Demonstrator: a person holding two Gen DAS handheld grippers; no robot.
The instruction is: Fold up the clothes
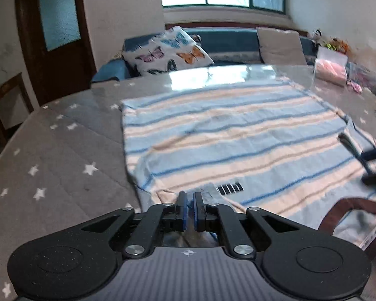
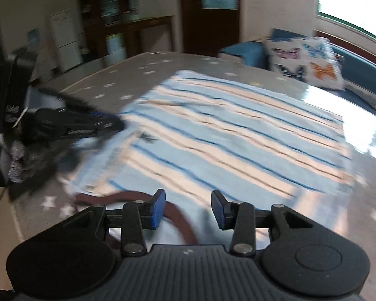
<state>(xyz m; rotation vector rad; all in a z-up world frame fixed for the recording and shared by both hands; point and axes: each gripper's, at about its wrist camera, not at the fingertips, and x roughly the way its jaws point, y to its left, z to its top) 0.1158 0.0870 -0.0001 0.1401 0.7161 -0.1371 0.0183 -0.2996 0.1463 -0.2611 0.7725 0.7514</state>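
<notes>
Left wrist view: the left gripper (image 1: 190,202) has its jaws nearly together, pinching the near edge of the striped shirt (image 1: 233,135), fabric caught between the blue pads (image 1: 185,213). The shirt lies spread flat across the middle of the table (image 1: 62,155), which wears a grey cloth with white stars. Just beyond the fingertips a small tag (image 1: 230,188) on the shirt shows a row of black bars; no words can be read on it. At the table's right edge the right gripper (image 1: 371,160) appears, blurred. Near the far right corner sits a clear bag (image 1: 331,65) with pink contents. Behind the table a butterfly pillow (image 1: 168,50) rests on a blue sofa (image 1: 228,37).

Right wrist view: the right gripper (image 2: 188,207) has its jaws wide apart, nothing between them, over the shirt's near edge (image 2: 225,135). A brown chair back (image 2: 180,223) curves below it. The left gripper (image 2: 112,125) is at the shirt's left side, blurred; white writing on its body is unreadable.
</notes>
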